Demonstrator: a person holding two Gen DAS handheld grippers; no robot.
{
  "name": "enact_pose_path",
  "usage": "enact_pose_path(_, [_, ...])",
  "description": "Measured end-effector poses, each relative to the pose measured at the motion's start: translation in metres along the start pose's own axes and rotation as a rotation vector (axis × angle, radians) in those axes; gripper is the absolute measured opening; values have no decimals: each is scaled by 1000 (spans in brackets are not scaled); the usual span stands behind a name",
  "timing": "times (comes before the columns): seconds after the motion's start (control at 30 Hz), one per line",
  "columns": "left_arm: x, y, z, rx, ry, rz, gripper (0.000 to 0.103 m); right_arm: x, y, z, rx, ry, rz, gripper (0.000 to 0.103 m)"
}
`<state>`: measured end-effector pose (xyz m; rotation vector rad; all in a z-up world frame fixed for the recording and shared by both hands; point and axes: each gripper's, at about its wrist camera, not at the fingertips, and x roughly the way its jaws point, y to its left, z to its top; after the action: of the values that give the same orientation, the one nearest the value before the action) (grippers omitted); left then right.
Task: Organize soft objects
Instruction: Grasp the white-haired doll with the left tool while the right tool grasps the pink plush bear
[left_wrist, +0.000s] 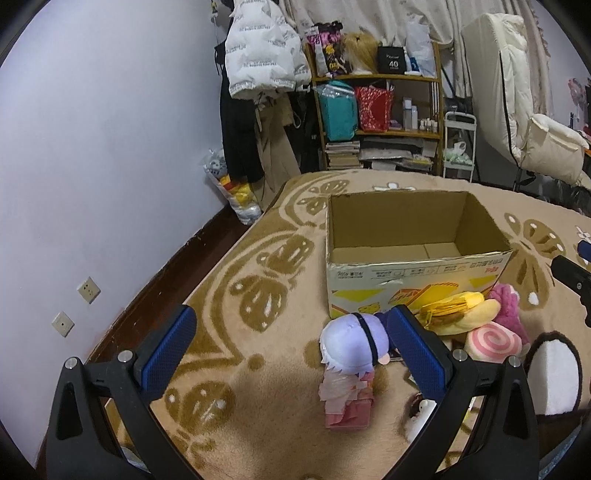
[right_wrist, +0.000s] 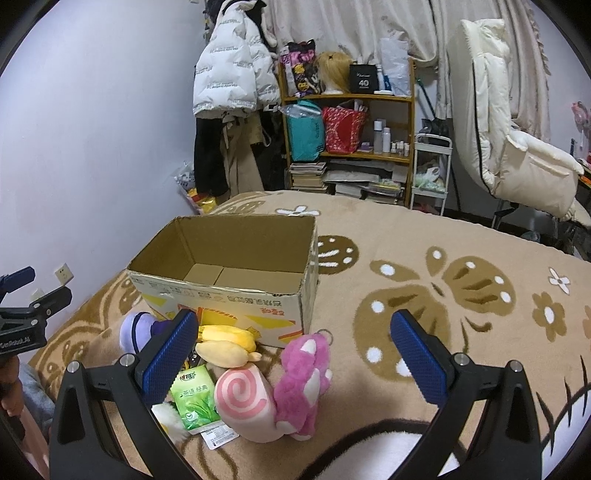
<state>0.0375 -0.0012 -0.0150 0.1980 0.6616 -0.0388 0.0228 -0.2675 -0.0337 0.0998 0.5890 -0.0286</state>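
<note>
Both grippers I hold low over the rug (right_wrist: 461, 240), jaws wide: left gripper (left_wrist: 291, 350) above the doll (left_wrist: 352, 363), right gripper (right_wrist: 295, 354) above the pink toys (right_wrist: 280, 384), before the box (left_wrist: 417, 236)

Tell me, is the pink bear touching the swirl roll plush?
Touching. The right wrist view shows the pink bear pressed against the swirl roll plush, no blanket visible between them.

purple-haired doll (right_wrist: 138, 330) mostly hidden behind right gripper's left finger, white plush (right_wrist: 170, 419) partly hidden beneath it, carton print (left_wrist: 417, 275) illegible
</note>
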Motion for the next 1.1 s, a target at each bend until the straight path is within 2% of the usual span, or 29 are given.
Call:
enact_pose_path(0.27, [32, 4, 7, -41, 105, -32, 102, 18, 6, 1, -34, 61, 24, 103])
enact_pose_path(0.6, [70, -5, -1, -36, 227, -56, 102, 56, 7, -3, -26, 176, 55, 103])
enact_pose_path(0.97, [92, -25, 1, -10, 268, -93, 102, 88, -3, -12, 25, 264, 58, 103])
enact_pose_path(1.03, [96, -28, 0, -9, 277, -96, 102, 91, -5, -13, 38, 275, 57, 102])
enact_pose_path(1.1, [100, -31, 0, -8, 285, -96, 102, 93, -8, -14, 54, 288, 44, 94])
